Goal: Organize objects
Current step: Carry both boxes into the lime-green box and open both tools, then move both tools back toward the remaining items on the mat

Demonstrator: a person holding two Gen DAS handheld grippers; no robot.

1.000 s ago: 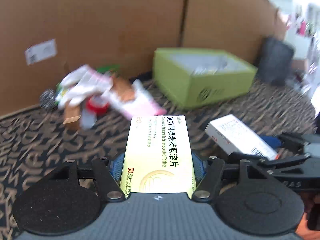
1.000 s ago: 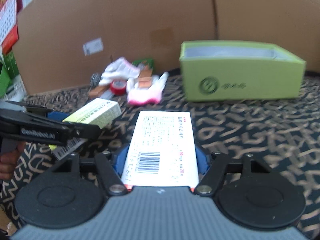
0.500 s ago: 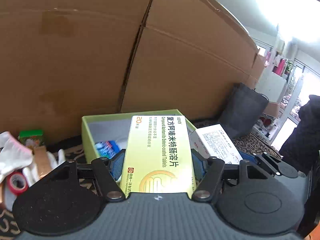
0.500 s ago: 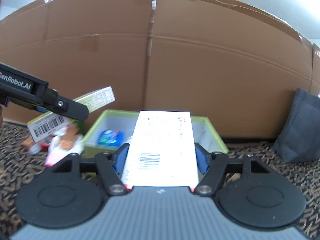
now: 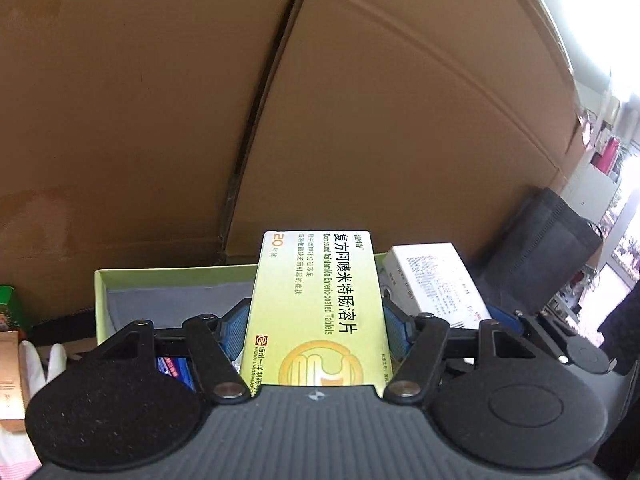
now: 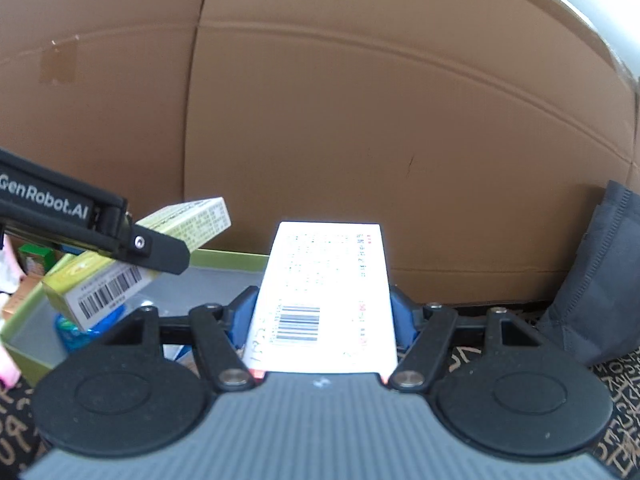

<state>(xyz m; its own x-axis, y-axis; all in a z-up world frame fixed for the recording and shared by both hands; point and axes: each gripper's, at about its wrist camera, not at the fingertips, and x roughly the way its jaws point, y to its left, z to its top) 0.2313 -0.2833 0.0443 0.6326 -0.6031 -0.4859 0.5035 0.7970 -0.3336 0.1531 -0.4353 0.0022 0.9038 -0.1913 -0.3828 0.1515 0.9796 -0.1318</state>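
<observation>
Looks like a makeshift staging corner in a shop or storeroom; tall cardboard sheets (image 5: 400, 120) wall it off; patterned brown cloth (image 6: 616, 408) covers the surface; cluttered shelves (image 5: 604, 160) and a bright doorway at far right.

A tall wall of brown cardboard sheets (image 5: 160, 100) fills most of both views, with a dark upright seam (image 5: 256, 120) where two sheets meet and a piece of brown tape (image 6: 58, 65) on one. At its foot lies a dark cloth with tan lettering (image 6: 616, 408). A dark grey fabric bag (image 6: 600, 280) leans against the cardboard at the right. Beyond it, bright daylight washes out a window area (image 5: 624, 216) and white shelving (image 5: 592, 196).
</observation>
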